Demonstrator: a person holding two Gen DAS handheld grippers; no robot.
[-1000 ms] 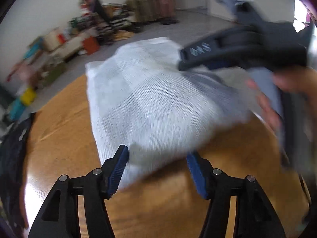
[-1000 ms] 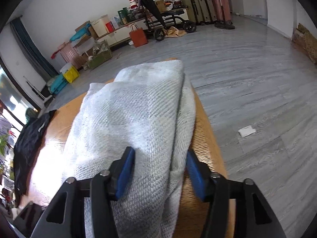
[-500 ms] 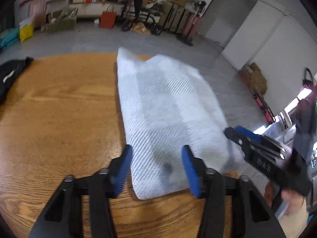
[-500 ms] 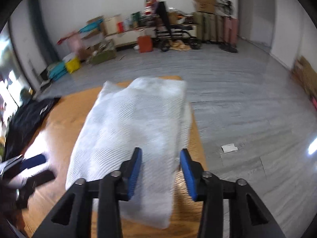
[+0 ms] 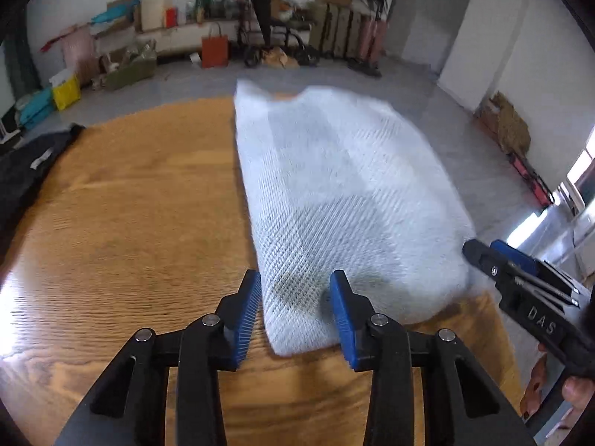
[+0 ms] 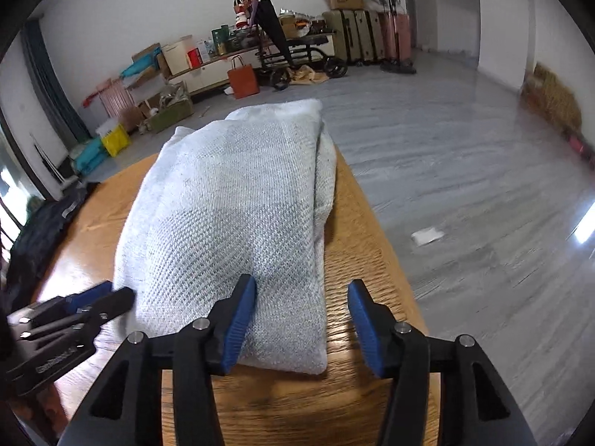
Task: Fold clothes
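Both my grippers hovered over the near edge of the folded white knit garment [image 6: 238, 219]: left gripper [image 5: 295, 312] closing, right gripper [image 6: 303, 321] opening, neither gripping. It lay along the wooden table's [image 5: 130, 223] right edge; bare wood stretched left toward a dark garment [image 5: 26, 171].

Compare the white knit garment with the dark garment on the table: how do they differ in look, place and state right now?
The white knit garment is pale and coarsely woven; the dark garment is black with a small pale label. The white one lies folded into a neat block along the table's right side, between the two grippers; the dark one lies loose at the far left edge, with no gripper near it. Both rest on the wooden table, and neither is gripped.
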